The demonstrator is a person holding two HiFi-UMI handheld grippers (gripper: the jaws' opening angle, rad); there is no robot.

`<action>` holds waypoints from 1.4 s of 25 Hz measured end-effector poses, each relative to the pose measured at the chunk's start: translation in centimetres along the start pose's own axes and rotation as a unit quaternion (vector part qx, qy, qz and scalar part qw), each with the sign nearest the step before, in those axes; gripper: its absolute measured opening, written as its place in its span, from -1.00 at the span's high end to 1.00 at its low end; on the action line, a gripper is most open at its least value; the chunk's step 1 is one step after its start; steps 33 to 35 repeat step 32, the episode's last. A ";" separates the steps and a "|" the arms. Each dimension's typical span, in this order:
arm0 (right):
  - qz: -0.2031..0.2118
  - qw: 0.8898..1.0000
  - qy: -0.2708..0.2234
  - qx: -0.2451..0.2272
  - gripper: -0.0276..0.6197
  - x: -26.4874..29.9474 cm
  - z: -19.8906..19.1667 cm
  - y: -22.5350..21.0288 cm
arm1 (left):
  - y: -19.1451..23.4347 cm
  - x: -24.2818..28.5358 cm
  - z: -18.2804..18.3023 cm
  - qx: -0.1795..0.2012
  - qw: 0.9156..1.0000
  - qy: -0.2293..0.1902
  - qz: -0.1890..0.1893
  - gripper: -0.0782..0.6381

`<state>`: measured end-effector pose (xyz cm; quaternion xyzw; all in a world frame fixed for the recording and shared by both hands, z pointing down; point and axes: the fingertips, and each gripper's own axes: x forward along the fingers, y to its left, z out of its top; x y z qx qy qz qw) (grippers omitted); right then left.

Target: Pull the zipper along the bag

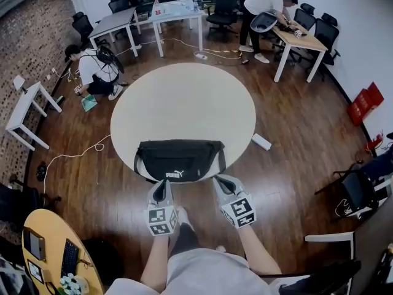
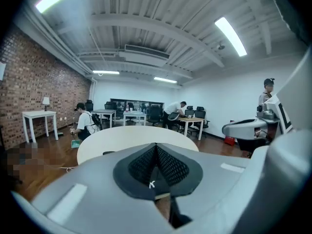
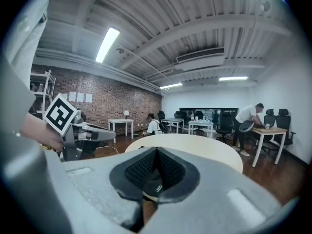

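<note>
Left gripper pointing at near edge of black bag, jaws pressing fully together. Right gripper alongside, jaws likewise meeting pad to pad. Bag lying flat across near rim of round table. Beyond, crouching person working on floor; second person bending over desk.

The bag on the cream table is black with a small white logo. Around the table, the floor is dark brown wood. At the table's near edge, the grey left gripper and right gripper bear black-and-white square markers.
</note>
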<state>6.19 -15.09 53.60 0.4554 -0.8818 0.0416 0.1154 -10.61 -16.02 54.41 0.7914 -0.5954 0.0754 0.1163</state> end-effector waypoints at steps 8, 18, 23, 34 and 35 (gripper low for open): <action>-0.004 0.998 -0.047 -0.029 0.95 -11.5 4.4 4.0 | -11.3 -9.1 5.8 0.032 0.994 -0.079 -0.067 0.73; -0.032 0.997 -0.065 -0.012 0.95 -14.4 6.6 7.7 | -12.3 -13.7 6.0 0.029 0.990 -0.098 -0.095 0.73; -0.029 0.994 -0.097 0.031 0.95 -16.3 10.0 9.2 | -11.2 -15.2 4.4 0.028 0.991 -0.086 -0.096 0.73; -0.049 0.995 -0.061 0.060 0.95 -14.9 7.5 10.2 | -9.0 -16.3 5.3 0.034 0.990 -0.093 -0.105 0.73; -0.049 0.995 -0.061 0.060 0.95 -14.9 7.5 10.2 | -9.0 -16.3 5.3 0.034 0.990 -0.093 -0.105 0.73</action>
